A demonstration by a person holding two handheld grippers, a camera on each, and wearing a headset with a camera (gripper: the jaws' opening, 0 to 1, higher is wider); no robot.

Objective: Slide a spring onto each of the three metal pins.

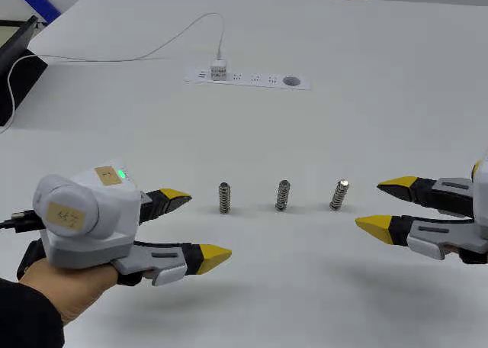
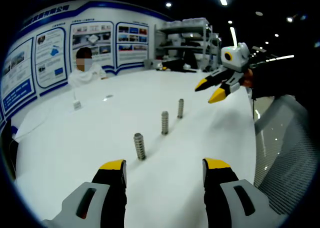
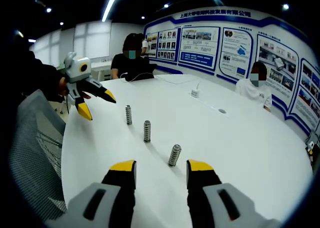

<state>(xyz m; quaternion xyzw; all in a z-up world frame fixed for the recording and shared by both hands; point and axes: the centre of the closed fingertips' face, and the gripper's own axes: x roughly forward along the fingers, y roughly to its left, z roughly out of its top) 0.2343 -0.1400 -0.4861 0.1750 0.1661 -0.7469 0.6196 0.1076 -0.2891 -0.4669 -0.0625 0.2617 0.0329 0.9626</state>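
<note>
Looking at the springs, where are they? (Sam)

They stand in a row, mid-table, nearer the near edge: left spring [image 1: 224, 198], mid spring [image 1: 283, 195], right spring [image 1: 339, 194]. Each is up on end and apart from the next. (Kim)

Are they all on pins? (Sam)

I think so. A shiny pin [image 1: 344, 184] top pokes out of the right spring, and that one leans. I cannot see the other two pins. (Kim)

And the grippers? (Sam)

The left gripper [image 1: 206, 224] is near the left spring, and the right gripper [image 1: 370, 204] is near the right spring. Both are wide open and hold nothing. Neither touches a spring. (Kim)

So what is best to do? (Sam)

I'd check the leaning one. Come in slowly with jaws wide, nip it softly, and set it straight without bumping the mid spring. The table [image 1: 343, 43] is bare close by, and the power strip [image 1: 248, 78] is off toward the far edge. (Kim)
</note>
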